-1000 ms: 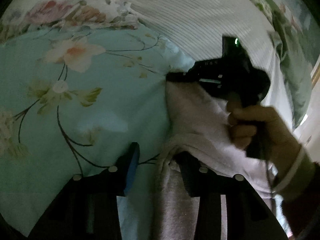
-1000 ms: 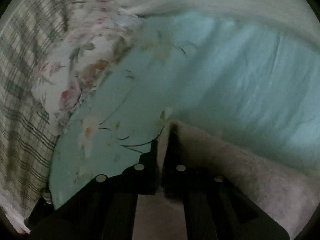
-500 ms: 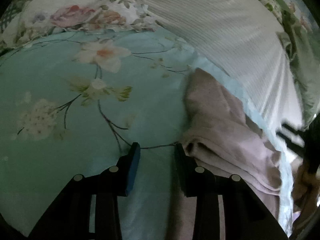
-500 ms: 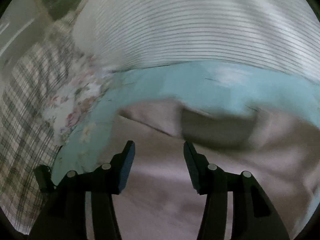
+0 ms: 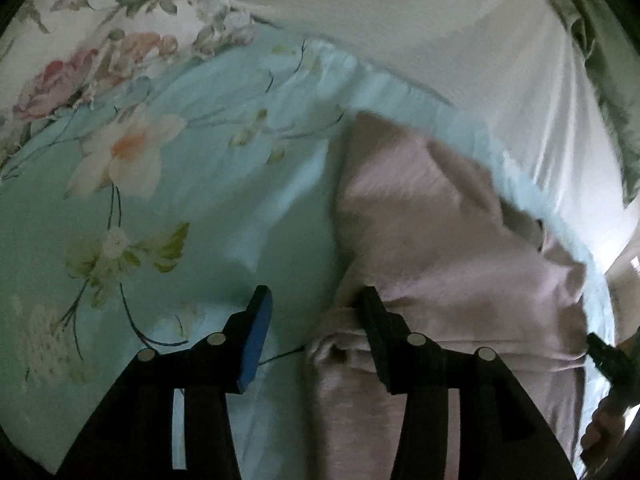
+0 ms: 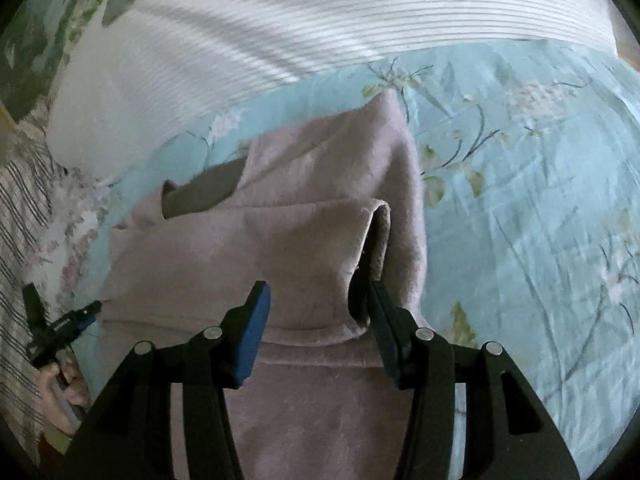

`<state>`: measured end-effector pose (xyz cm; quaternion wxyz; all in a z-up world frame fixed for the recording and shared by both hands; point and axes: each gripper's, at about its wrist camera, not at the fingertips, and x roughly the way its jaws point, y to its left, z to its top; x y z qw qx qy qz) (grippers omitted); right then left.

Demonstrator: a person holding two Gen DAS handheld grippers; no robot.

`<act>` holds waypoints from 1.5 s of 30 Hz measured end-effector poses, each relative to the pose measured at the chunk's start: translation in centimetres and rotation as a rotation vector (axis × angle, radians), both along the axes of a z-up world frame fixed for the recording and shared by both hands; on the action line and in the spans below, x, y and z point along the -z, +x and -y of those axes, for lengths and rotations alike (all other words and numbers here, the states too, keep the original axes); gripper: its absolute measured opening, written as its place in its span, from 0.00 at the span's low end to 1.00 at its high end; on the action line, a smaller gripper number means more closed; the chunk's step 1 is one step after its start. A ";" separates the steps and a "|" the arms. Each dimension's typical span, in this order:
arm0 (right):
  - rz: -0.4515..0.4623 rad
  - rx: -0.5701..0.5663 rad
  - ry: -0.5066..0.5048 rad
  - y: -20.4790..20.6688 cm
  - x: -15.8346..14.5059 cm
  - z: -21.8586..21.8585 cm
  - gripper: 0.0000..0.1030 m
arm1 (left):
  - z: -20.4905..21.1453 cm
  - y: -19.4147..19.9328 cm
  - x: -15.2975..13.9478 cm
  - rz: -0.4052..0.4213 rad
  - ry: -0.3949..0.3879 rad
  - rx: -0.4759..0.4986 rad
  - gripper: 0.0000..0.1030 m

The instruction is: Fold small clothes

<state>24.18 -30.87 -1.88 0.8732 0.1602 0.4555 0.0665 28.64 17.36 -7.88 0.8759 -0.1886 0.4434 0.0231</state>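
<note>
Pink garment (image 6: 304,232) lies folded below both grippers' parted jaws, the left's having just widened.

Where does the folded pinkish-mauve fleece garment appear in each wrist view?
Left wrist: the pinkish-mauve fleece garment fills the centre-right, down to the bottom edge.
Right wrist: it fills the centre and lower middle.
Shared landmark: the light-blue floral bedsheet under it, bordered by the white ribbed cover.
</note>
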 end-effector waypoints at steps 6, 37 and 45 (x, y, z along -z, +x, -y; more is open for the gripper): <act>0.042 -0.008 0.040 0.6 -0.8 -0.3 0.06 | 0.2 -0.1 0.5 0.005 0.024 0.010 0.47; -0.002 -0.030 -0.046 -3.9 -2.1 -1.6 0.27 | 0.8 -2.0 -0.8 -0.044 0.040 0.079 0.46; 0.048 -0.402 0.140 -5.7 -2.1 -12.7 0.38 | 0.5 7.1 -1.3 -0.108 -0.076 0.212 0.49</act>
